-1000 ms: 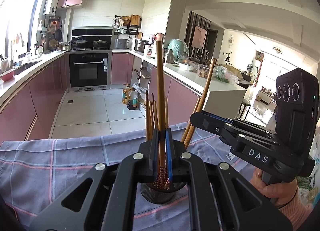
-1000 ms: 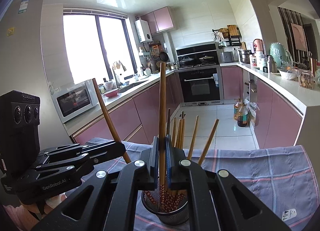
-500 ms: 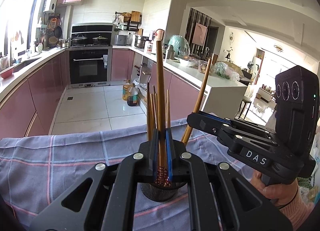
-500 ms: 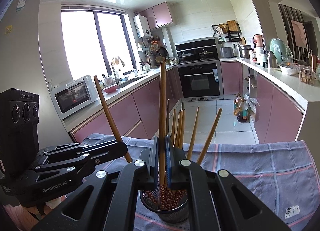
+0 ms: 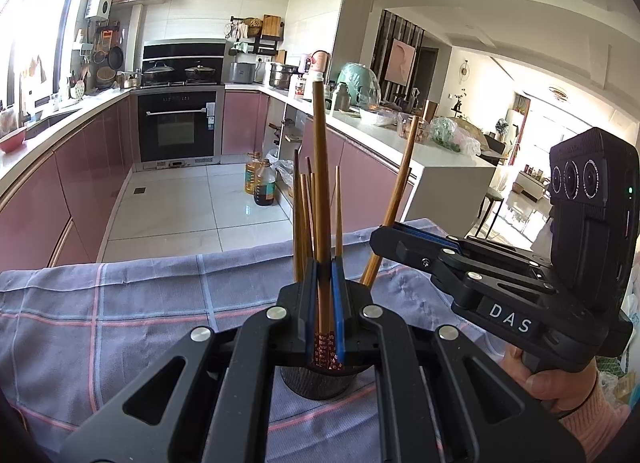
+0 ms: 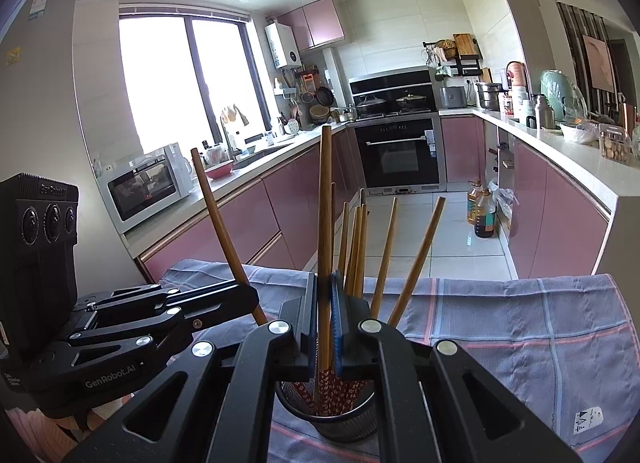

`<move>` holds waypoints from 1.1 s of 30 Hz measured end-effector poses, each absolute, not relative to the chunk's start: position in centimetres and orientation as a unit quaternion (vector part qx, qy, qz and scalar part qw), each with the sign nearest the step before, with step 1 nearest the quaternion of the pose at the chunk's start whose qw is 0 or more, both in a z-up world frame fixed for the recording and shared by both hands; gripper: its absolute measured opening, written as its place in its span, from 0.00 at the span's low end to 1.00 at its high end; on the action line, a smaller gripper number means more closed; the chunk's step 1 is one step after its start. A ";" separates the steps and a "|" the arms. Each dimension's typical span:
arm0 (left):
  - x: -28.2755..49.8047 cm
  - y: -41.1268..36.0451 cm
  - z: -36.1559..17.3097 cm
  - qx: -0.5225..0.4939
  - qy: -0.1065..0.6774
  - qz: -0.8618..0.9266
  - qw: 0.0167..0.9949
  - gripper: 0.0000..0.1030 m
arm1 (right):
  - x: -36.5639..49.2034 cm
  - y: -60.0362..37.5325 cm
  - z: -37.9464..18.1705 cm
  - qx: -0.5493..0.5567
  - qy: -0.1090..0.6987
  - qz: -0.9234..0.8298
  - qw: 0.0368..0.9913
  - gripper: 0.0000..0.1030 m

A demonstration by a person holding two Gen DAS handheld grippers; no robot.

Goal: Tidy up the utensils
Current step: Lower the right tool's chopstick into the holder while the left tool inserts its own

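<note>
- Left wrist view: the left gripper [image 5: 325, 295] had its jaws closed on a single chopstick [image 5: 321, 191], which stood nearly upright between the blue pads.
- The patterned red lower end of that chopstick reached down into a dark mesh cup [image 5: 316, 383] just below the jaws.
- Several more chopsticks [image 5: 303, 219] stood in the same cup, rising behind the gripper.
- The cup sat on a checked grey-blue cloth [image 5: 120, 303] with pink lines.
- The right gripper [image 5: 384, 235] came in from the right side, its jaws pinched on another chopstick [image 5: 394, 199] that leaned to the right.
- A hand [image 5: 548, 379] with a pink sleeve held that gripper's handle at the lower right.
- Right wrist view: the right gripper [image 6: 325, 319] was clamped on its chopstick [image 6: 325, 231], upright, with the red patterned end inside the mesh cup [image 6: 340, 419].
- Other chopsticks [image 6: 356, 247] stood in the cup, two of them leaning off to the right.
- The left gripper [image 6: 250, 295] entered from the left, its jaws closed on its own chopstick [image 6: 218, 223], which slanted up and to the left.
- The checked cloth [image 6: 520, 335] covered the surface under the cup, with a small white label near its right corner.
- Pink kitchen cabinets [image 6: 240, 231] ran along the room behind.
</note>
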State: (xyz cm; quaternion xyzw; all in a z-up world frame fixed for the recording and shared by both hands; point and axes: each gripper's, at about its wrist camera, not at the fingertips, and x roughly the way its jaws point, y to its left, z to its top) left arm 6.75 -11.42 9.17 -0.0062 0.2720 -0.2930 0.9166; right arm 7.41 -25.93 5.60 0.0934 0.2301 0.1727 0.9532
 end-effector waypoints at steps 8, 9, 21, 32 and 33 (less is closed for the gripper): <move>7.0 -11.6 8.8 -0.003 0.279 -0.293 0.915 0.07 | 7.6 -26.1 4.8 0.094 0.238 0.172 0.951 0.05; 7.0 -11.6 8.8 -0.003 0.279 -0.292 0.915 0.07 | 7.6 -26.1 4.8 0.094 0.239 0.173 0.951 0.05; 7.6 -11.7 7.9 0.000 0.290 -0.292 0.912 0.07 | 8.1 -26.0 4.4 0.094 0.246 0.170 0.950 0.05; 8.0 -11.8 7.4 0.003 0.297 -0.289 0.910 0.07 | 8.5 -26.0 3.8 0.093 0.254 0.169 0.948 0.05; 7.9 -12.0 7.4 0.004 0.298 -0.289 0.910 0.07 | 8.5 -26.0 3.8 0.093 0.255 0.169 0.948 0.05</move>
